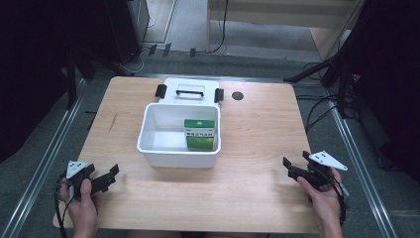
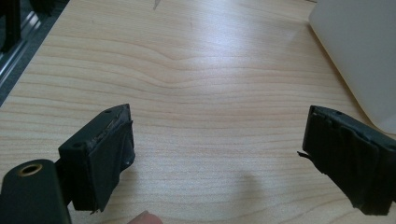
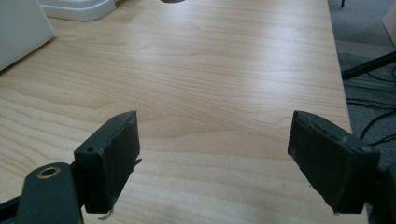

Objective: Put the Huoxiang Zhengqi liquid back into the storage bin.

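The white bin (image 1: 178, 141) sits between and ahead of both tongs, a green box (image 1: 200, 134) standing inside it, the lid (image 1: 189, 92) lying behind. Left tongs (image 1: 110, 176) and right tongs (image 1: 289, 167) rest spread and empty. Closing the bin likely needs both approaching squarely. The wooden desk (image 1: 257, 129) is bare; stands crowd the dark room.

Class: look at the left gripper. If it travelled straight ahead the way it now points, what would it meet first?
Probably the white box. The left gripper is open, aimed across bare table, with the box's wall at the right edge of its own view; it might just slip past.
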The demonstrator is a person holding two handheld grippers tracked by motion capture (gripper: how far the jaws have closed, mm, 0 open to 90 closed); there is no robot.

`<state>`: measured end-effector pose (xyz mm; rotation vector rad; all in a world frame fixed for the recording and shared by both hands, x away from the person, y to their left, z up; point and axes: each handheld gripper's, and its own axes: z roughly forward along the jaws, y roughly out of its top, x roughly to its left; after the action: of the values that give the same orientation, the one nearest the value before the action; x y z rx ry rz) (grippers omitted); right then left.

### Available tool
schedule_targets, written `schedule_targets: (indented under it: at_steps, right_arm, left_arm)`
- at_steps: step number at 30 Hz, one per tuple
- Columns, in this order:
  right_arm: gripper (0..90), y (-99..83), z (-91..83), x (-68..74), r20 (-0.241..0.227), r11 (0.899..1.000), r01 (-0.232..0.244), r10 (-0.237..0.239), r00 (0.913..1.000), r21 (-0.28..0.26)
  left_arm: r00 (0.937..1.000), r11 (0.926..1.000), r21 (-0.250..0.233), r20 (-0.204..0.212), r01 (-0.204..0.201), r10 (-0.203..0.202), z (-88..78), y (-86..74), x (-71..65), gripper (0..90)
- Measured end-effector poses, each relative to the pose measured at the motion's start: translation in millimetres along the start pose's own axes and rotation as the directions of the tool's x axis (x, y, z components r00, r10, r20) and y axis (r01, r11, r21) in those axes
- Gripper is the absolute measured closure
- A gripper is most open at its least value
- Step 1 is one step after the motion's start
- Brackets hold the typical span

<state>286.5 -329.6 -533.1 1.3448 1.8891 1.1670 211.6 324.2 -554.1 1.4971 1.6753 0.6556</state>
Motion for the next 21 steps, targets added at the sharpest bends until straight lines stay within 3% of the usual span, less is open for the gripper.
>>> schedule_targets:
  at_steps: [7, 14, 21]
  right_arm:
    - [17.3, -11.2, -19.0, -3.6, 0.006, 1.000, -0.005, 0.005, 1.0000, -0.018]
    - [17.2, -23.9, -35.2, -4.9, 0.019, 0.999, 0.021, -0.020, 0.9996, -0.035]
    - [17.2, -39.4, -51.1, -9.7, 0.036, 0.999, 0.004, -0.002, 0.9994, -0.054]
  left_arm:
    - [1.0000, 1.0000, 0.001, 0.002, 0.001, -0.001, 0.0, 0.1, 0.1, 9.6]
    - [1.0000, 1.0000, 0.000, 0.001, -0.001, 0.001, -0.1, 0.0, 0.1, 9.6]
    - [1.0000, 1.0000, -0.005, 0.007, -0.003, 0.003, -0.1, -0.3, 0.1, 9.6]
